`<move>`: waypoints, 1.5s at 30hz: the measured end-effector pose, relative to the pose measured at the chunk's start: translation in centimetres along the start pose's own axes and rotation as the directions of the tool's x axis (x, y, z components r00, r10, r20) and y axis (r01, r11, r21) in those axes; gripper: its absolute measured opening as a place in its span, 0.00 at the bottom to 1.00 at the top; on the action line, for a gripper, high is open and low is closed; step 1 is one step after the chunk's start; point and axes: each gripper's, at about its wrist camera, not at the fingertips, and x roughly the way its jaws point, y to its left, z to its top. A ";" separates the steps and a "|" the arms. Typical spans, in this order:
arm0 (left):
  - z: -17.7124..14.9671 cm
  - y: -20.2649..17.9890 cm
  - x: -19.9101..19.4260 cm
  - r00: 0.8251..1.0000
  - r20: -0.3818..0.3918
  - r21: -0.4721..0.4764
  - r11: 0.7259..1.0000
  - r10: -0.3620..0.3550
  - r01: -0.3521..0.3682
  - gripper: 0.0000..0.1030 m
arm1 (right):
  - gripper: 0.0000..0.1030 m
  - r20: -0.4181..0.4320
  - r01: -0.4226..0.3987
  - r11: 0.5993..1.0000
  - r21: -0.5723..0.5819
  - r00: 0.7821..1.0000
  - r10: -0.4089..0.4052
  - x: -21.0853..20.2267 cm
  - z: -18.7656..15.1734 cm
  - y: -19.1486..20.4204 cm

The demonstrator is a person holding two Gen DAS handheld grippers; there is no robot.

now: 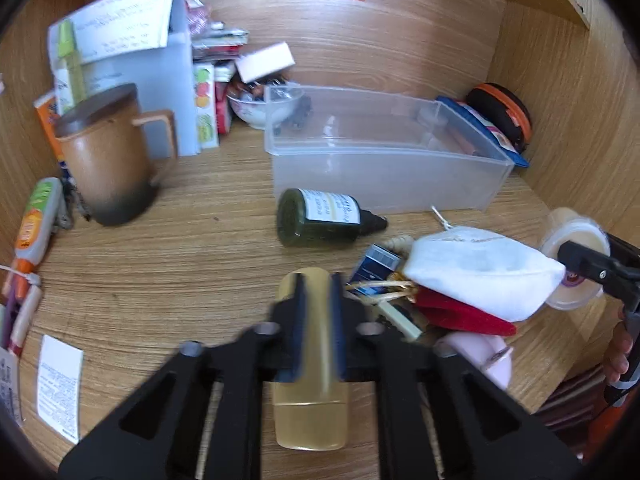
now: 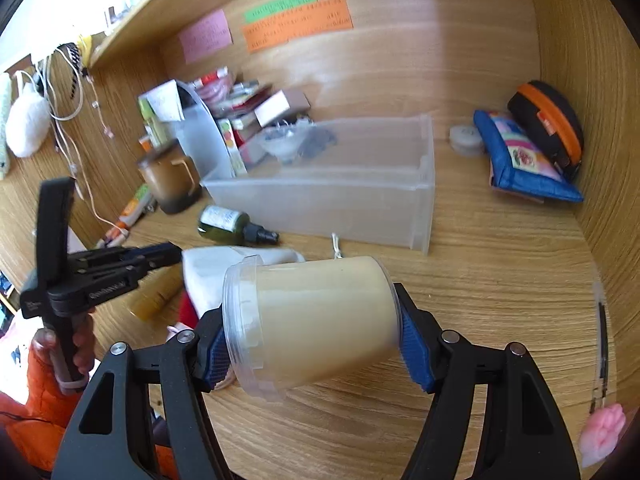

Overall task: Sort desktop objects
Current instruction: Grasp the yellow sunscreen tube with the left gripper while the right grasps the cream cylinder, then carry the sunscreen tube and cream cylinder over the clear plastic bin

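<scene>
The left gripper [image 1: 318,292] is pressed together on a slim golden bottle [image 1: 310,412], which is pinched between its blue pads and carried above the wooden desk [image 1: 180,264].

At the far left of the desk, a brown lidded mug [image 1: 106,152] is seen standing upright in front of a white file box [image 1: 160,76] stuffed with papers. A printed slip of paper [image 1: 60,384] lies flat at the near left edge. Near the middle, a dark green bottle [image 1: 324,218] lies on its side, just in front of a clear plastic bin [image 1: 384,160]. To its right, a white pouch [image 1: 480,276] rests on a red pouch [image 1: 464,316] in a small heap.

Further right, the right gripper [image 2: 312,332] is closed around a clear tub of cream-coloured paste [image 2: 316,324], which is held tilted on its side, clear of the desk. In the far right corner, a blue pouch [image 2: 520,160] and a black and orange case [image 2: 548,120] are leaned against the wall.
</scene>
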 end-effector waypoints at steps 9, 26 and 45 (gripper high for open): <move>-0.9 1.1 -0.4 0.998 -0.039 -0.004 0.999 0.047 -0.047 0.28 | 0.65 0.017 -0.017 1.000 -0.008 1.000 0.018 -0.9 0.1 0.6; -2.7 -1.8 1.7 0.993 -0.101 0.134 0.990 0.063 -0.049 0.47 | 0.65 0.028 -0.051 0.999 0.010 0.998 0.050 -1.1 0.0 0.8; -0.7 0.8 -3.5 0.996 0.063 0.048 0.996 0.069 -0.072 0.46 | 0.61 -0.018 -0.050 0.998 0.036 0.999 0.051 0.7 1.7 -0.6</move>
